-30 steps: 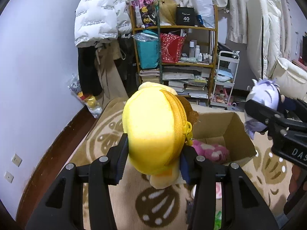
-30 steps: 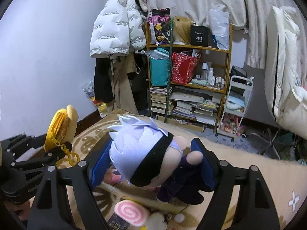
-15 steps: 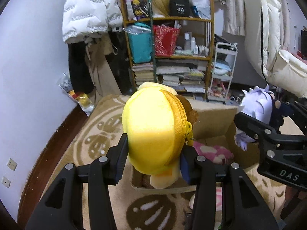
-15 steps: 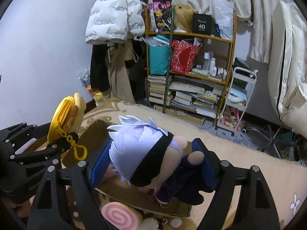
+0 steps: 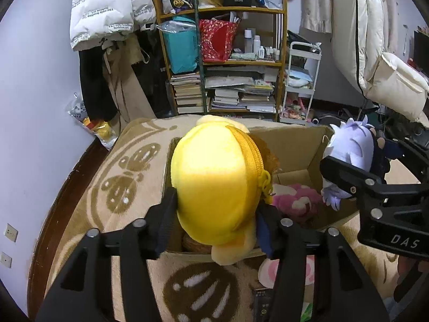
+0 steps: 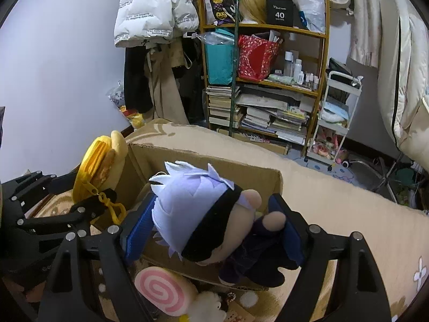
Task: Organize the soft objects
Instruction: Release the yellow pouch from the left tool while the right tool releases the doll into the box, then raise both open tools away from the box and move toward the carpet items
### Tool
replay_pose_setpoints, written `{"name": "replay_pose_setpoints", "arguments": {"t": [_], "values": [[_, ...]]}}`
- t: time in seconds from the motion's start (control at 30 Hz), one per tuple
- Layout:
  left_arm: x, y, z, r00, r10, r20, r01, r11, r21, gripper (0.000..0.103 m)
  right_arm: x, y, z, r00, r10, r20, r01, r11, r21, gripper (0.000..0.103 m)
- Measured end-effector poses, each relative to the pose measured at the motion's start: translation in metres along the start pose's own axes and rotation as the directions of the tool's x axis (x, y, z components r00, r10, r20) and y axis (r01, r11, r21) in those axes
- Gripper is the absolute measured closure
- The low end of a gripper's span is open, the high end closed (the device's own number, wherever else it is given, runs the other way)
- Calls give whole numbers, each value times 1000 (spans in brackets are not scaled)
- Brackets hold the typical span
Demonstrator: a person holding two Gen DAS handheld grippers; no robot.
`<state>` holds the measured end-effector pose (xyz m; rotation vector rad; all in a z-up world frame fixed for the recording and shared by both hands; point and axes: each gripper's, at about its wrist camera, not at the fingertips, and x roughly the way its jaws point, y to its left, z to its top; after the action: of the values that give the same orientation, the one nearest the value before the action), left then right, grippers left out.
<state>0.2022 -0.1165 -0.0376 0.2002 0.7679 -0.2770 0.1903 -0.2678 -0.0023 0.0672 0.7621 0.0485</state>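
Note:
My left gripper holds a yellow plush pouch with a zipper and a clip; its jaws are opening, and the pads still touch the pouch on both sides. The pouch hangs over the near left corner of an open cardboard box. My right gripper is shut on a doll with lavender hair, a black blindfold and dark clothes, held above the box's near right side. A pink plush lies inside the box.
The box sits on a beige patterned blanket. A pink swirl plush and small white plush pieces lie in front of the box. Behind stand a cluttered wooden shelf, a white cart and hanging coats.
Both grippers have sunk and moved forward with their plush toys. The box, earlier ahead of them, now lies right under the toys.

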Motion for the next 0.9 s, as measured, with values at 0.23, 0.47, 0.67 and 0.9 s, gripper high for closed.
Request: {"name": "replay_pose_setpoints", "arguments": {"t": [0.23,0.47,0.67,0.9], "values": [[-8,7,-6,998,38,42,-36,998,-49,21,1,-3,-5,1000,-2,-9,3,1000,18,9],[-20,20,-8,998,58,22,-56,995,-81,10,-18,-3,-6,999,-27,17,27,999,22,0],[-39,23,-11,996,86,21,-84,995,-49,5,-43,-5,-5,999,-41,20,40,999,27,0],[-69,30,-17,995,92,27,-91,994,-54,5,-75,-5,-6,998,-40,46,38,998,57,0]]}}
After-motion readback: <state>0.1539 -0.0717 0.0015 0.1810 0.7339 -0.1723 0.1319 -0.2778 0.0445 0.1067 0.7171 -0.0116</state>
